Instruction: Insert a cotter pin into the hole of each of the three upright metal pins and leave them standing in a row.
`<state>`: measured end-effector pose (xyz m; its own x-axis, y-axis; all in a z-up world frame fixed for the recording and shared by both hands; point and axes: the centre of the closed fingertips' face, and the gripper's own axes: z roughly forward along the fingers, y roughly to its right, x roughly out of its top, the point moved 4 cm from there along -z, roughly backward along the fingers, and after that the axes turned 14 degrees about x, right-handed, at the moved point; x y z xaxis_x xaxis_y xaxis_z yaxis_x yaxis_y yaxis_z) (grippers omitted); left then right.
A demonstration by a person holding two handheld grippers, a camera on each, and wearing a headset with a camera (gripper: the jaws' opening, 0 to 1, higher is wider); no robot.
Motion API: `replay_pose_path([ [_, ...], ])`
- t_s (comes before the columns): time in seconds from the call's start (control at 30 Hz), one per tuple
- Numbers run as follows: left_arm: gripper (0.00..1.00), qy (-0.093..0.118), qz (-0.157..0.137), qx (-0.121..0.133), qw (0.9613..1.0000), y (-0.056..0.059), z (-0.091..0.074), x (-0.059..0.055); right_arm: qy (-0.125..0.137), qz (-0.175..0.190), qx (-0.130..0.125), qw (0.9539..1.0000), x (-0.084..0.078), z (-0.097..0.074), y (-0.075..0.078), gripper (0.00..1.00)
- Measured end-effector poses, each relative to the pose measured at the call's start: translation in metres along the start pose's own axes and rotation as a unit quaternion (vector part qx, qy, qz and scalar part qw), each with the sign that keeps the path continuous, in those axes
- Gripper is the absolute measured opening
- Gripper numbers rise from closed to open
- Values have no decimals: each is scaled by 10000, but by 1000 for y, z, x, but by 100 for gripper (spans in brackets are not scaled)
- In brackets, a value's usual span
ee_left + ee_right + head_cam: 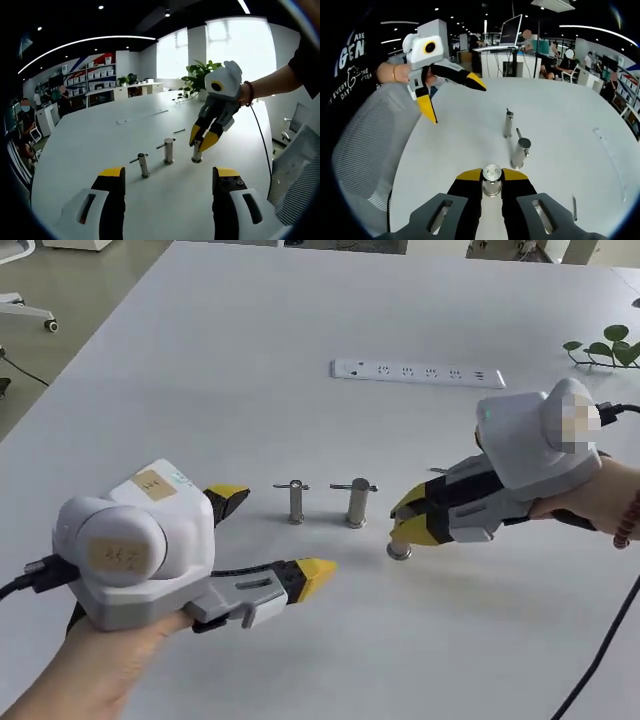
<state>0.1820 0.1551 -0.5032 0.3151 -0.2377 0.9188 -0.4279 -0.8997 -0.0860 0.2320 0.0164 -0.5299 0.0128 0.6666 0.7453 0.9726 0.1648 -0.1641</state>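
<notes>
Two upright metal pins (296,502) (357,503) stand side by side on the white table (200,370), each with a cotter pin through its top. A third metal pin (400,549) stands to their right, and my right gripper (410,520) is shut on it. In the right gripper view the yellow jaws (491,186) clamp this pin just under its round head (491,172). My left gripper (272,535) is open and holds nothing, hovering in front of the left pin. A loose cotter pin (179,131) lies flat on the table behind the row.
A white power strip (418,372) lies farther back on the table. A small green plant (605,348) stands at the far right edge. A black cable (600,660) trails from the right gripper. People and desks are in the room beyond.
</notes>
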Motion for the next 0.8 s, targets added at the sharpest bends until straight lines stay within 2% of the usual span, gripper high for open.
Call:
replay_pose_path([
  [0.13, 70, -9, -15, 31, 10000, -1, -3, -1, 2, -73, 94, 9999, 3, 8, -3, 8],
  [0.3, 71, 31, -129, 36, 9999, -2, -6, -1, 34, -141, 91, 9999, 5, 17, -4, 8],
  [0.43, 71, 10, -113, 48, 9999, -2, -7, -3, 70, -133, 101, 9998, 5, 23, -3, 8],
  [0.8, 71, -49, -135, 90, 9999, -3, -7, -6, 97, -172, 145, 9997, 8, 30, -2, 8],
])
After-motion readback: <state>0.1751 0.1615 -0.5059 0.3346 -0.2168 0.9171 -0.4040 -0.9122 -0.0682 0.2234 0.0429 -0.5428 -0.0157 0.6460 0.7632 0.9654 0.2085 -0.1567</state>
